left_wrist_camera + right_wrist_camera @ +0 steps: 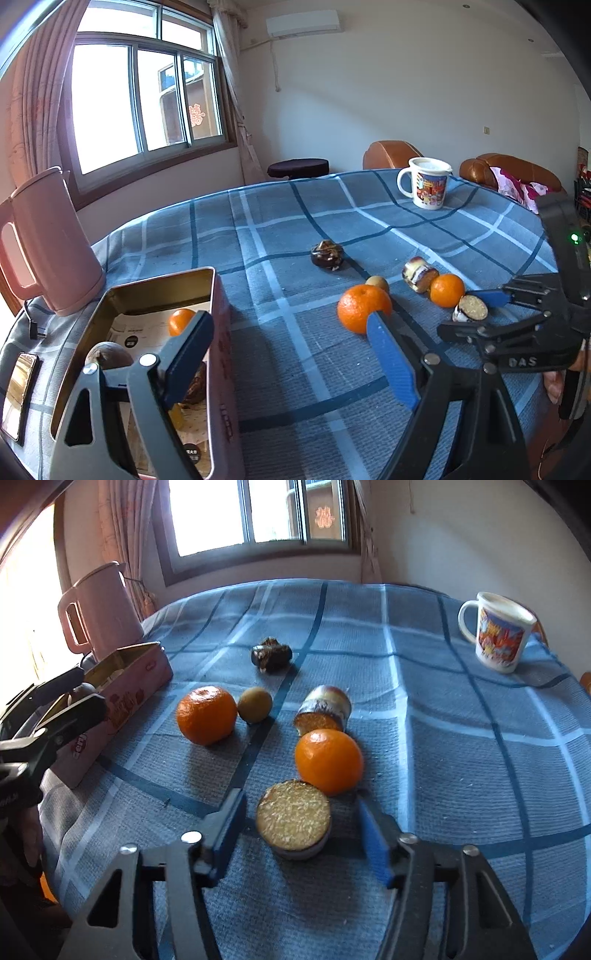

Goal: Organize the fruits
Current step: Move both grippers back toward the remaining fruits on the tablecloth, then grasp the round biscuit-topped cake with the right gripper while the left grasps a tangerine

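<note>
Evidently the right hand-held gripper (301, 834) straddles the near cake slice (293, 819), jaws open and untouching, to grasp it, while the left hand-held gripper (291, 350) gapes empty beside the tin (221, 291) already holding fruit.

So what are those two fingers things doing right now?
Left gripper: open, holding nothing.
Right gripper: open around the round brown cake slice, not gripping.

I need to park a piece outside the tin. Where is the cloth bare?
Bare cloth lies between the mug and the near orange, and between the tin and the big orange. The cluster around the cake slice is crowded.
</note>
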`<control>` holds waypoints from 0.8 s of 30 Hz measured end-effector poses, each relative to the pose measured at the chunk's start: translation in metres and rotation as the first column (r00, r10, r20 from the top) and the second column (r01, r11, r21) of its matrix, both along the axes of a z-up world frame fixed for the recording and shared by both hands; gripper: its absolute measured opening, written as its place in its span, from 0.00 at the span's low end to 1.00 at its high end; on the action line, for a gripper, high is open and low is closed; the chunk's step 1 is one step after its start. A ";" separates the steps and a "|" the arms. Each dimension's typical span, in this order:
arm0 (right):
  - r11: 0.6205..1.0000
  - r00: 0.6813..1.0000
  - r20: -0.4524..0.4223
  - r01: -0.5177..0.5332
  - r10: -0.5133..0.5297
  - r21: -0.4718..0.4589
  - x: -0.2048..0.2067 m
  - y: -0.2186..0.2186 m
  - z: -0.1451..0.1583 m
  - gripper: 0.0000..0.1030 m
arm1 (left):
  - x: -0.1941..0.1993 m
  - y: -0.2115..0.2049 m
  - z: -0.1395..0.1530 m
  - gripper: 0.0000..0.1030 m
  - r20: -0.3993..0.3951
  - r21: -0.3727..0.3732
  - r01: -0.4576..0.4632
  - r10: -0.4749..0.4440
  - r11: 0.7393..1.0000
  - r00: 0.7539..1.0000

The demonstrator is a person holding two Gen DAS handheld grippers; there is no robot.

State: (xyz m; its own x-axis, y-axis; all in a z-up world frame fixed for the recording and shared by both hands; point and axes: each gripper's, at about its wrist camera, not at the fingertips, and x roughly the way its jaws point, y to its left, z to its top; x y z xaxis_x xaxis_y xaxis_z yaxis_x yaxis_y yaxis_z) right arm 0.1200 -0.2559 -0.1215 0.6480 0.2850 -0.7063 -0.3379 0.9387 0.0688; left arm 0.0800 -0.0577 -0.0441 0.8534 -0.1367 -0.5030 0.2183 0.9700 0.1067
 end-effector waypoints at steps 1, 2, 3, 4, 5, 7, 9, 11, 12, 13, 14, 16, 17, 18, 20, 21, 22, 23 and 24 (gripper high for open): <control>1.000 1.000 0.001 0.010 -0.010 -0.007 0.002 0.000 -0.001 0.51 | 0.000 0.000 0.000 0.85 0.001 0.000 0.001 -0.001 1.000 1.000; 1.000 1.000 0.004 0.017 -0.017 -0.015 0.002 0.000 -0.001 0.49 | 0.000 0.000 0.000 0.85 0.002 0.001 0.002 -0.002 1.000 1.000; 1.000 1.000 0.008 0.018 -0.018 -0.020 0.002 0.000 -0.001 0.48 | 0.000 -0.001 0.000 0.85 0.001 0.001 0.004 -0.004 1.000 1.000; 1.000 1.000 0.014 0.010 -0.010 -0.018 -0.001 0.001 -0.001 0.42 | 0.000 -0.001 0.000 0.85 -0.001 0.000 0.005 -0.005 1.000 1.000; 1.000 1.000 0.018 0.002 -0.002 -0.010 -0.002 0.000 0.000 0.34 | 0.000 0.000 0.000 0.85 -0.002 0.000 0.005 -0.005 1.000 1.000; 1.000 0.999 0.035 0.014 -0.014 -0.004 -0.006 -0.002 0.001 0.34 | 0.001 0.000 0.000 0.85 -0.003 -0.001 0.008 -0.008 1.000 1.000; 1.000 0.998 0.058 0.022 -0.022 0.007 -0.010 -0.005 0.004 0.34 | 0.002 -0.002 0.000 0.85 -0.004 -0.004 0.013 -0.013 1.000 1.000; 0.999 0.996 0.080 0.027 -0.028 0.017 -0.013 -0.008 0.007 0.34 | 0.003 -0.004 -0.001 0.85 -0.012 -0.009 0.022 -0.022 1.000 1.000; 0.999 0.995 0.092 0.030 -0.031 0.020 -0.015 -0.009 0.009 0.34 | 0.006 -0.006 -0.001 0.85 -0.022 -0.014 0.029 -0.030 0.999 0.999; 0.999 0.994 0.104 0.035 -0.037 0.027 -0.016 -0.011 0.012 0.34 | 0.007 -0.008 -0.002 0.85 -0.029 -0.016 0.036 -0.036 0.999 0.999; 0.999 0.993 0.112 0.039 -0.043 0.032 -0.015 -0.012 0.014 0.34 | 0.009 -0.011 -0.002 0.85 -0.037 -0.019 0.043 -0.043 0.999 0.998; 0.998 0.989 0.137 0.056 -0.060 0.037 -0.015 -0.014 0.022 0.34 | 0.014 -0.017 -0.003 0.85 -0.047 -0.019 0.051 -0.052 0.999 0.998; 0.997 0.986 0.153 0.065 -0.070 0.038 -0.014 -0.014 0.026 0.34 | 0.017 -0.020 -0.003 0.85 -0.051 -0.018 0.055 -0.055 0.998 0.997; 0.996 0.982 0.169 0.073 -0.079 0.041 -0.012 -0.014 0.031 0.34 | 0.021 -0.024 -0.003 0.85 -0.059 -0.016 0.057 -0.058 0.998 0.997; 0.995 0.978 0.190 0.085 -0.092 0.046 -0.008 -0.013 0.039 0.34 | 0.028 -0.031 -0.004 0.85 -0.077 -0.009 0.062 -0.063 0.998 0.995; 0.994 0.972 0.209 0.098 -0.104 0.038 -0.006 -0.011 0.044 0.34 | 0.032 -0.034 -0.005 0.85 -0.087 -0.010 0.068 -0.069 0.998 0.994; 0.993 0.967 0.228 0.115 -0.118 0.025 -0.003 -0.009 0.047 0.34 | 0.036 -0.037 -0.006 0.84 -0.100 -0.011 0.075 -0.076 0.997 0.992; 0.992 0.962 0.241 0.127 -0.127 0.015 -0.001 -0.007 0.049 0.34 | 0.039 -0.040 -0.008 0.84 -0.111 -0.012 0.078 -0.079 0.997 0.991; 0.990 0.957 0.254 0.140 -0.136 0.004 0.002 -0.005 0.051 0.34 | 0.044 -0.042 -0.010 0.84 -0.129 -0.010 0.077 -0.077 0.997 0.989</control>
State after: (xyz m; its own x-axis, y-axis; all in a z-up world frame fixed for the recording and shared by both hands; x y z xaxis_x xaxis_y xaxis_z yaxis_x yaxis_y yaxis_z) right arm 0.1222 -0.2612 -0.0708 0.8386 0.1716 -0.5170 -0.2097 0.9776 -0.0155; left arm 0.1242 -0.1001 -0.0537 0.7684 -0.2022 -0.6072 0.3038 0.9503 0.0681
